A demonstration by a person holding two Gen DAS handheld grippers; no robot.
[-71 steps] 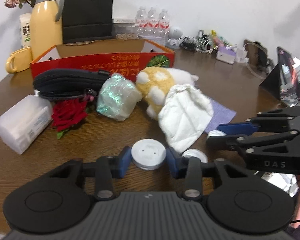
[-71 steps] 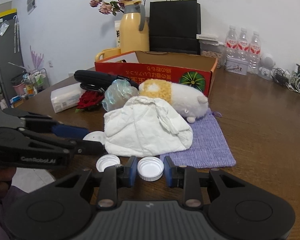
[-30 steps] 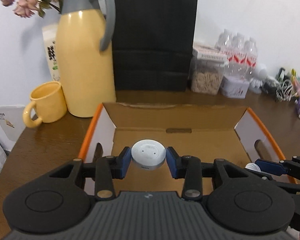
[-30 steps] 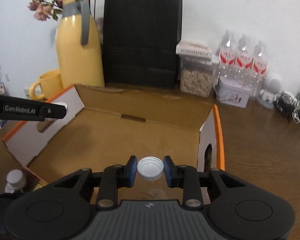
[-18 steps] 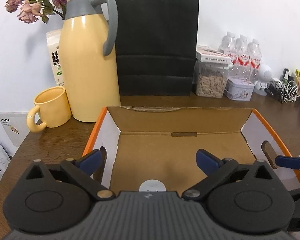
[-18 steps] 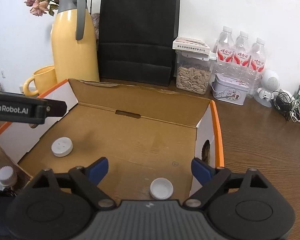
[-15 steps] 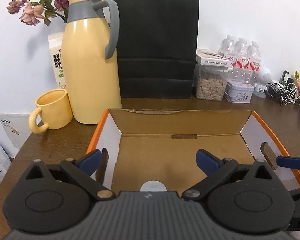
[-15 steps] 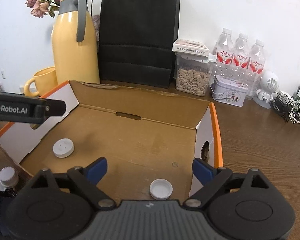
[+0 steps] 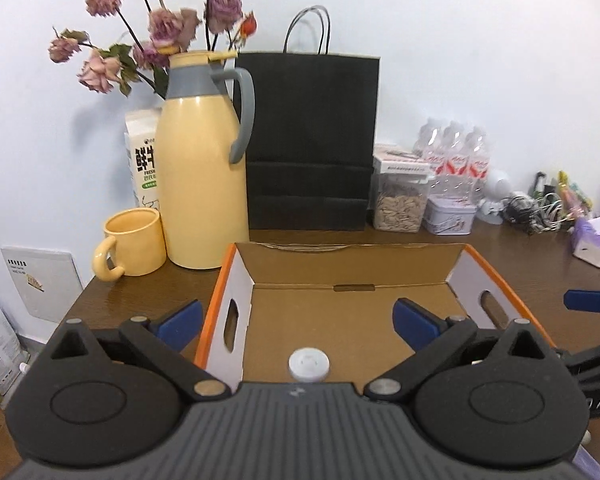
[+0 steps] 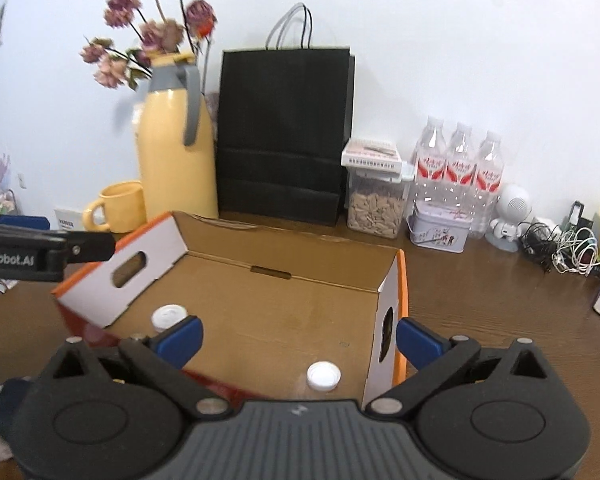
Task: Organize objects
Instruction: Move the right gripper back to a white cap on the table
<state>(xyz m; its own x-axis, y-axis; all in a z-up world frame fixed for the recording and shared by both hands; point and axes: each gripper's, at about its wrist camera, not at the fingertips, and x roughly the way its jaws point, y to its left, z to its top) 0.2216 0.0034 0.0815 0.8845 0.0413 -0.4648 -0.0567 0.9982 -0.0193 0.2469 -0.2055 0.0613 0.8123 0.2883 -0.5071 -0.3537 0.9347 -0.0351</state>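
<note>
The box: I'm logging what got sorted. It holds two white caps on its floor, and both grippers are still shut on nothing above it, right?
Nearly. The box does hold two white caps, but the right gripper and left gripper stand wide open, not shut, as each wrist view shows.

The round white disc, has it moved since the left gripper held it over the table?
Yes. The round white disc now lies on the floor of the cardboard box, near its front edge.

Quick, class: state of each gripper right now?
Left gripper: open, holding nothing, jaws just opened.
Right gripper: open, holding nothing, jaws just opened.
</note>
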